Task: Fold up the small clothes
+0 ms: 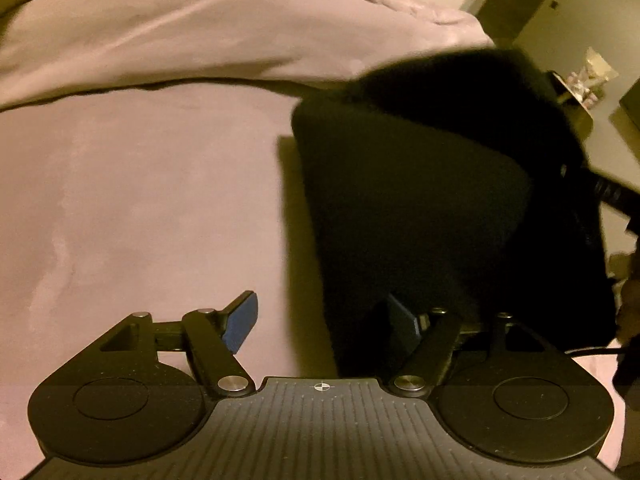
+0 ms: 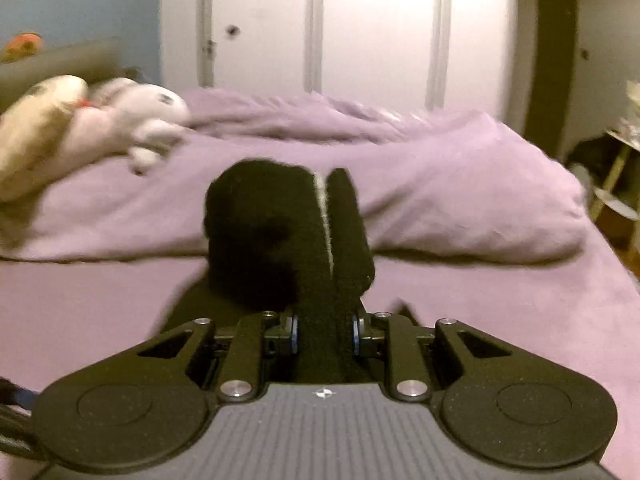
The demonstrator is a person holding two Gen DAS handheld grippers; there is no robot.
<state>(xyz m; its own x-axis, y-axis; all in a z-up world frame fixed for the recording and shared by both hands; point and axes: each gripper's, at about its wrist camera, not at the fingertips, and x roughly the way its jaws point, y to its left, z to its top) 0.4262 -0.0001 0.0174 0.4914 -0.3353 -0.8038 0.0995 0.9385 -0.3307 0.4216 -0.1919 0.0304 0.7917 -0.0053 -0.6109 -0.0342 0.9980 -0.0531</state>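
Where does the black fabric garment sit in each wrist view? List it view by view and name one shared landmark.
Left wrist view: the black fabric garment fills the right half, spread on the bed, its far edge lifted and blurred.
Right wrist view: it stands at centre, bunched upward, pinched between the right tongs.
Shared landmark: the rumpled purple duvet lying across the bed behind the garment.

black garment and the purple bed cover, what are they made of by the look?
Black garment: soft knit, probably fleece or thick jersey; matte, fuzzy outline, bunches thickly where the right gripper pinches it. A thin pale strip runs along one edge; I cannot tell what it is.
Purple bed cover: smooth woven fabric, likely cotton or microfibre; matte, fine wrinkles, no pile visible.
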